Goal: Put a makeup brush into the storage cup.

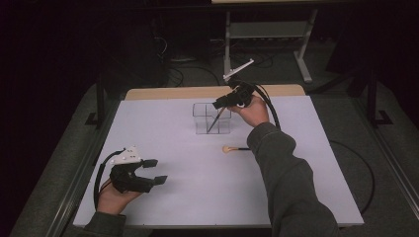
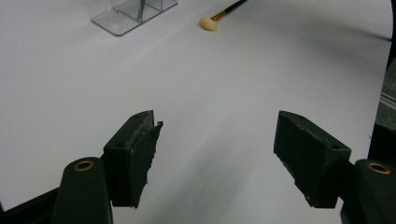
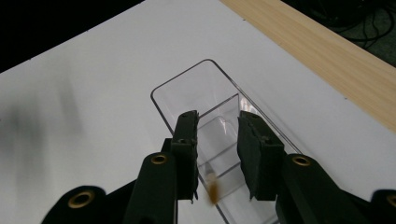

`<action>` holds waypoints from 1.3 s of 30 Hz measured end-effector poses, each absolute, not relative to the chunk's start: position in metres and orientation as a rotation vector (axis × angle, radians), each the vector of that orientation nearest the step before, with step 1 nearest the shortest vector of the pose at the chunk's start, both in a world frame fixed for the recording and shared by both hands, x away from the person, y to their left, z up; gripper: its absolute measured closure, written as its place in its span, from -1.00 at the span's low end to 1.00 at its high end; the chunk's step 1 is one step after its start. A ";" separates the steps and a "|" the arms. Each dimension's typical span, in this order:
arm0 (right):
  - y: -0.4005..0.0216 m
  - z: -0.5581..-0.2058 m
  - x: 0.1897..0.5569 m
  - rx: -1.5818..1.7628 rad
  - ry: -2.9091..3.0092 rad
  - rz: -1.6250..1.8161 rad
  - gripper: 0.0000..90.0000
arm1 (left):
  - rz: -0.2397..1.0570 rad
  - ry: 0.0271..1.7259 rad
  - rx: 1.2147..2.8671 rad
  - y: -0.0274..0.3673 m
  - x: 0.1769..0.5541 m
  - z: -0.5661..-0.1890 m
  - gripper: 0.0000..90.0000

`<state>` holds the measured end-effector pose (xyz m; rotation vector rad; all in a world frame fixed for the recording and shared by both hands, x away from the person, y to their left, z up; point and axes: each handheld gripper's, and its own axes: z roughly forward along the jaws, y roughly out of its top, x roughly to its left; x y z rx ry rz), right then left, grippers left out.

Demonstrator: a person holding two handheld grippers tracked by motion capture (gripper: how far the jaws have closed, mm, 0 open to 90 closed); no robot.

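Over clear organizer [image 1: 212, 118], right tongs [image 3: 217, 140] parted, blurred brush [image 3: 214, 190] between, unpinched; left tongs [image 2: 215, 154] spread.

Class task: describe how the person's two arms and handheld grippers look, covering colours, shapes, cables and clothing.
Both grippers are black, with blocky jaws and brass-coloured rivets. The left gripper carries a pale three-cornered plate and a looping black cable; the right gripper has a similar plate and a thick black cable. Both sleeves are dark grey-green.
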<state>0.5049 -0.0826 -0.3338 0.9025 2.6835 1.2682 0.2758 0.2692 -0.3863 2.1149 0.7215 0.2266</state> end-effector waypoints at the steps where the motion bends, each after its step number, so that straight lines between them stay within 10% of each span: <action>1: -0.083 -0.334 0.505 0.902 2.683 1.268 0.48 | 0.224 0.726 2.113 0.269 0.276 -0.386 -0.35; 39: -0.133 -0.316 0.465 0.911 2.614 1.340 -0.02 | 0.222 0.745 2.137 0.266 0.276 -0.390 -0.39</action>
